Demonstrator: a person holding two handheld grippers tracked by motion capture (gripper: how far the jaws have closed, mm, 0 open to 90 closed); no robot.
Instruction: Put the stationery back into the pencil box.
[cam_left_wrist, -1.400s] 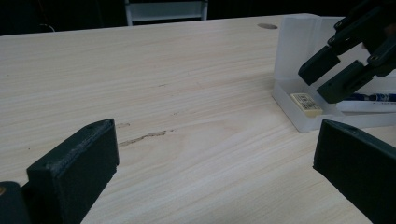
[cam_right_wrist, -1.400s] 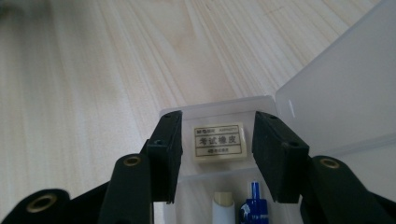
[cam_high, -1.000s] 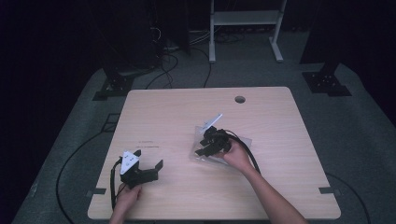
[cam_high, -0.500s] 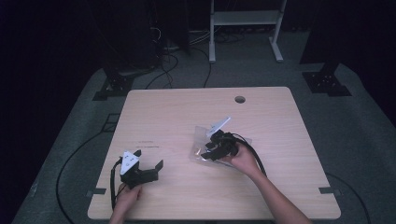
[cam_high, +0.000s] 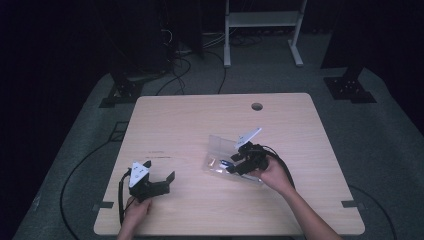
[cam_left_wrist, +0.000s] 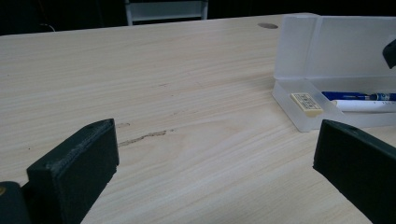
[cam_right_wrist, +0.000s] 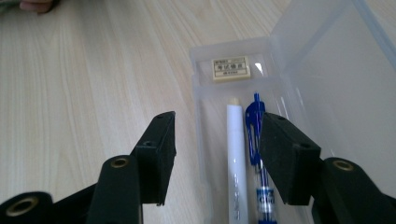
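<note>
Pencil case (cam_high: 227, 152), of clear plastic and with its lid raised, is seen lying right of the middle of the wooden surface (cam_high: 190, 125). The right tongs (cam_high: 235, 165) are held low over its tray by the right hand (cam_high: 272, 172), the forearm being stretched in from the lower right edge. Their jaws are parted and have just been opening; in the right gripper view the white pen (cam_right_wrist: 237, 158) is seen between them but is not pressed by either pad. The left tongs (cam_high: 160, 180) are rested on the surface near its front left corner, gripped by the left hand (cam_high: 136, 210), with the jaws spread wide and nothing between them.

Three things are counted in the tray: one white pen, one blue pen (cam_right_wrist: 256, 140) just beside it, and one cream eraser (cam_right_wrist: 230, 68) beyond their tips. Printed writing is borne on the eraser's label, too small to be read.
</note>
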